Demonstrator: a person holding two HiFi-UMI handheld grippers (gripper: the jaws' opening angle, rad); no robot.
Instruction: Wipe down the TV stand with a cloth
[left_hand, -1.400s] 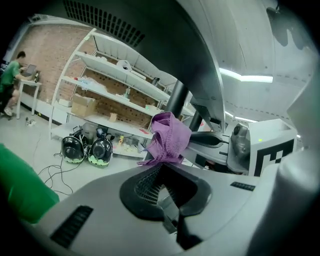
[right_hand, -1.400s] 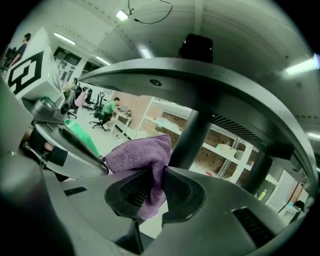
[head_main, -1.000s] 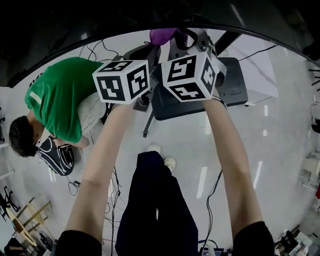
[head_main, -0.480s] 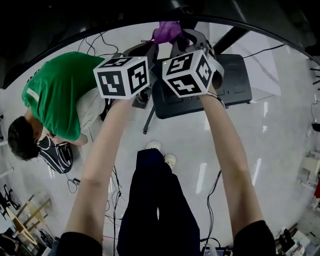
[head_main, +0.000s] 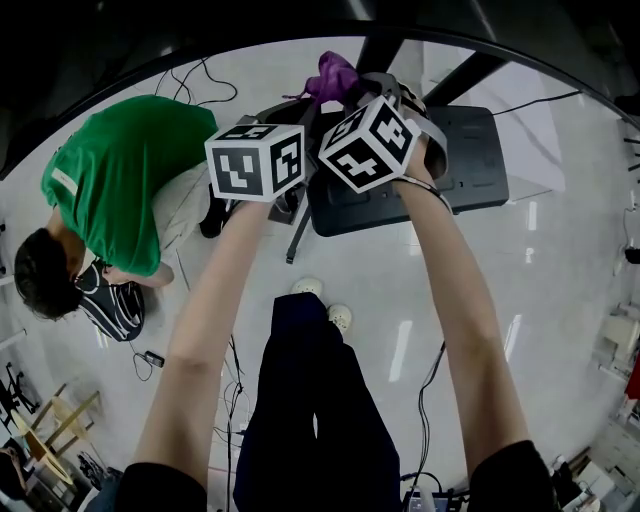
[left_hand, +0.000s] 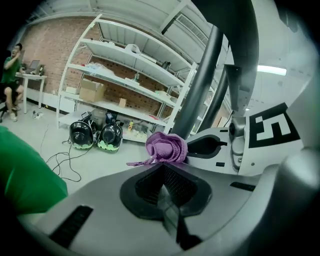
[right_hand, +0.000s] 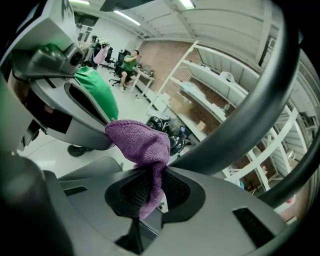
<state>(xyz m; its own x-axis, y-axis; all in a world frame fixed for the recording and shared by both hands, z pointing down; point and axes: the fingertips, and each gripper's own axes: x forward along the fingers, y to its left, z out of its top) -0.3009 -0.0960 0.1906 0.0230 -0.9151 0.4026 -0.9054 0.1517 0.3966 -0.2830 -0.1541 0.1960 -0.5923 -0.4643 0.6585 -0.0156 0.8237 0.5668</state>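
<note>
My right gripper (right_hand: 152, 172) is shut on a purple cloth (right_hand: 141, 142), which bunches up above its jaws. In the head view the cloth (head_main: 333, 72) is at the top, against the black pole (head_main: 375, 50) of the TV stand. The stand's flat black base (head_main: 455, 170) lies on the floor below my right forearm. My left gripper (left_hand: 162, 167) is shut with nothing between its jaws. It sits just left of the right gripper, its tip close below the cloth (left_hand: 166, 147). The curved black pole (left_hand: 202, 90) rises behind the cloth.
A person in a green shirt (head_main: 115, 185) crouches on the floor at the left, close to my left arm. Cables (head_main: 228, 375) trail over the glossy floor. White shelves (left_hand: 125, 65) with boxes and two helmets (left_hand: 95, 135) stand further back.
Both grippers have moved up and a little right toward the stand's pole, carrying the cloth along. The right gripper's cube has tilted. The crouching person has shifted slightly.
</note>
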